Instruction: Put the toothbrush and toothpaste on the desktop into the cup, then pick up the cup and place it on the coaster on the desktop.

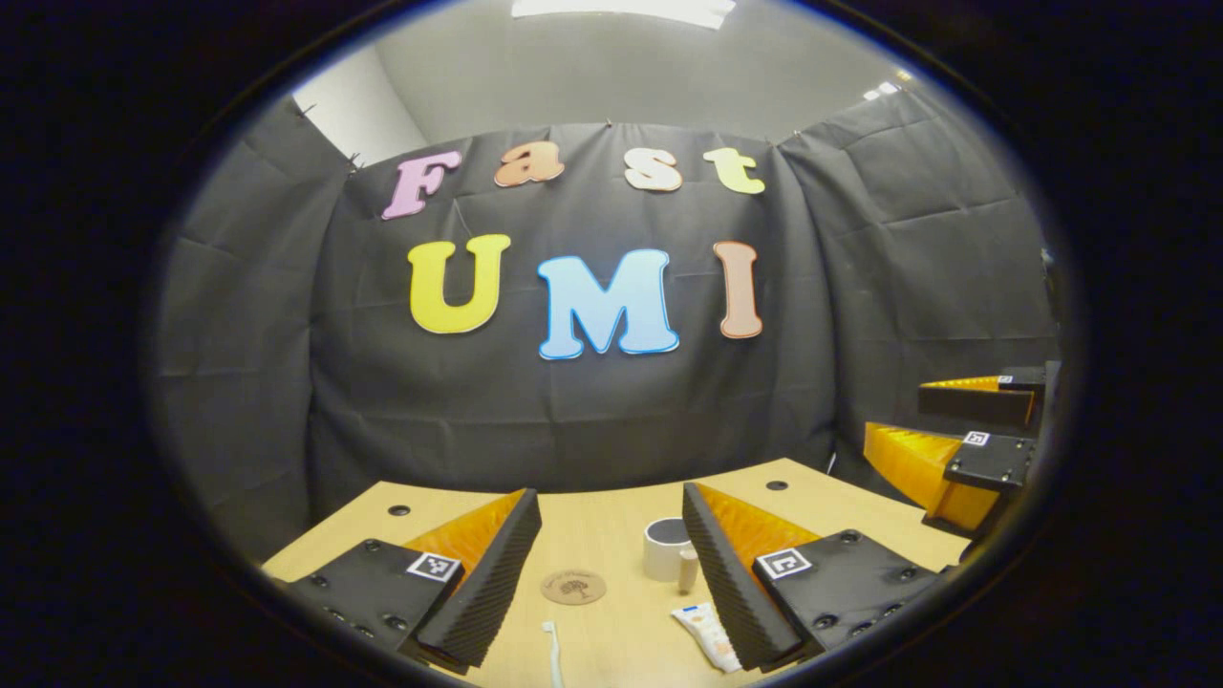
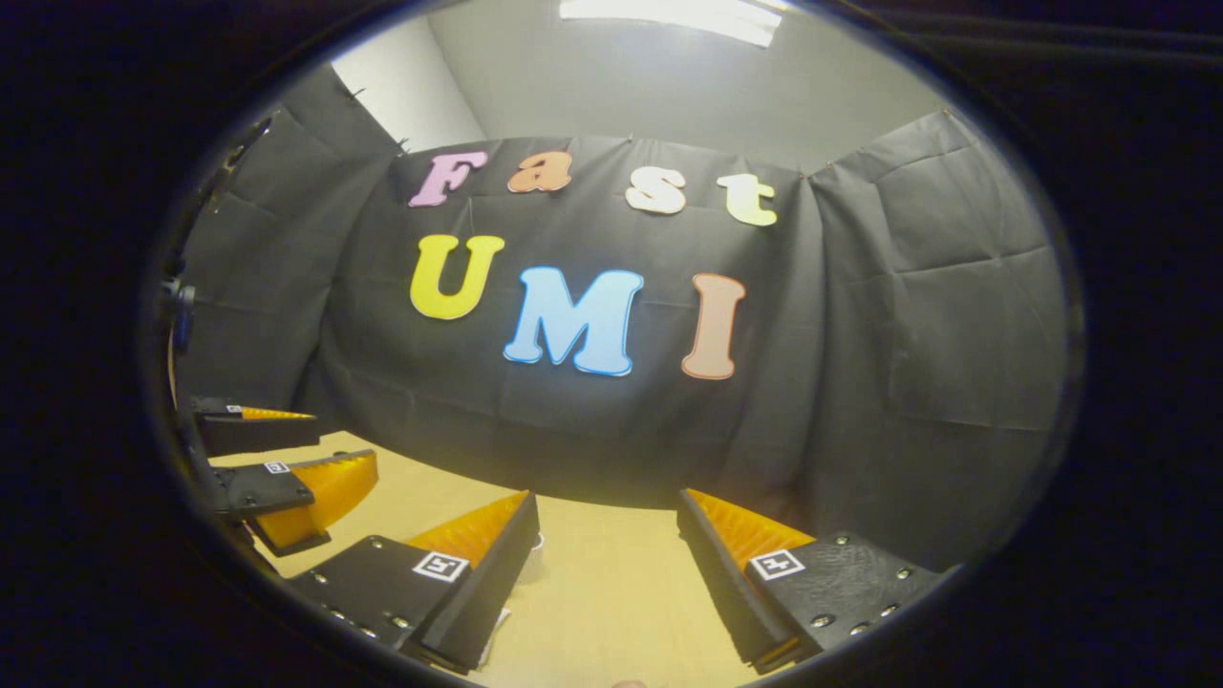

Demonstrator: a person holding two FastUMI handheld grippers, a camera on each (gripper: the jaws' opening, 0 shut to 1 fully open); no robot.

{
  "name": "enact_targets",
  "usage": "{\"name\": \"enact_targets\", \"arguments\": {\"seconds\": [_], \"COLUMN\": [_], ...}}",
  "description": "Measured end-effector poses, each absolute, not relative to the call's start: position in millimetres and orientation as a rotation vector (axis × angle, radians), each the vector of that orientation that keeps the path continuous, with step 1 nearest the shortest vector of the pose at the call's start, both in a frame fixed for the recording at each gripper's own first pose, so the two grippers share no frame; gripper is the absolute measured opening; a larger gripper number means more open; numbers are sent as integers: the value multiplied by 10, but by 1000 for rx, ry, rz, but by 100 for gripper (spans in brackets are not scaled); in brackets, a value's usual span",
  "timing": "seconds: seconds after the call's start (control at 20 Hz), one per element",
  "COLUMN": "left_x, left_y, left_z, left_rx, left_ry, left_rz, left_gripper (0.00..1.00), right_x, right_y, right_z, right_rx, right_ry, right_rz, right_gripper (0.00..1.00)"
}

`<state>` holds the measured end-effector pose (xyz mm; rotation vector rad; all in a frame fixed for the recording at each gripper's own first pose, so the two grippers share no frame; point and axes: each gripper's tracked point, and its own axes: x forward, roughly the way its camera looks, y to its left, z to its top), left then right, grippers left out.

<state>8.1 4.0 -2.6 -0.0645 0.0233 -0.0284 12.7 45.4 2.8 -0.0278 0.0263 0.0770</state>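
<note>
In the left gripper view a white cup (image 1: 666,551) with a dark inside stands upright on the wooden desktop (image 1: 611,535), partly behind one finger. A round brown coaster (image 1: 573,587) lies to its left. Nearer, a white toothbrush (image 1: 552,652) and a white toothpaste tube (image 1: 705,634) lie flat. My left gripper (image 1: 610,499) hangs open above them, holding nothing. My right gripper (image 1: 941,422) shows open at the right edge. In the right gripper view the right gripper (image 2: 607,499) is open and empty over the desktop (image 2: 611,573). The cup (image 2: 535,559) peeks from behind its finger. The left gripper (image 2: 315,444) is at the left.
Black cloth walls close the booth behind and beside the desk. Two small dark holes (image 1: 398,510) (image 1: 777,485) mark the desk's far corners. The desk's far edge meets the cloth.
</note>
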Motion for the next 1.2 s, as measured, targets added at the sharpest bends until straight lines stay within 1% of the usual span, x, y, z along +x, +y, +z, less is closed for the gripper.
{"name": "enact_targets", "arguments": {"seconds": [0.05, 0.15, 0.2, 0.35, 0.55, 0.7, 0.75, 0.85, 0.9, 0.95, 1.0, 1.05, 1.2], "left_x": [88, 108, 114, 121, 144, 205, 228, 263, 287, 312, 324, 341, 362], "left_y": [41, 59, 59, 95, 233, 344, 392, 428, 462, 497, 530, 549, 604], "left_z": [-38, -109, -150, -268, -604, -864, -941, -1105, -1164, -1224, -1309, -1396, -1681], "left_rx": [-63, -51, -57, -86, -115, -137, -141, -146, -143, -139, -142, -152, -160], "left_ry": [21, 40, 48, 87, 194, 276, 297, 351, 369, 390, 413, 439, 539], "left_rz": [-35, -29, -27, -16, 20, 32, 35, 24, 22, 20, 21, 18, 14], "left_gripper": [96, 96, 99, 94, 96, 96, 94, 99, 96, 97, 94, 96, 96], "right_x": [135, 170, 194, 272, 361, 396, 416, 465, 485, 502, 518, 517, 526], "right_y": [514, 631, 686, 811, 1066, 1251, 1312, 1374, 1411, 1453, 1474, 1500, 1557], "right_z": [-9, -77, -106, -177, -350, -495, -547, -701, -759, -837, -941, -1039, -1279], "right_rx": [-27, -6, 10, 30, 33, 34, 34, 35, 43, 50, 52, 52, 45], "right_ry": [38, 72, 90, 131, 206, 270, 289, 354, 381, 413, 461, 500, 606], "right_rz": [102, 153, 175, 219, 290, 341, 354, 356, 354, 354, 350, 347, 341], "right_gripper": [91, 91, 91, 91, 91, 91, 91, 92, 92, 92, 92, 92, 92]}}
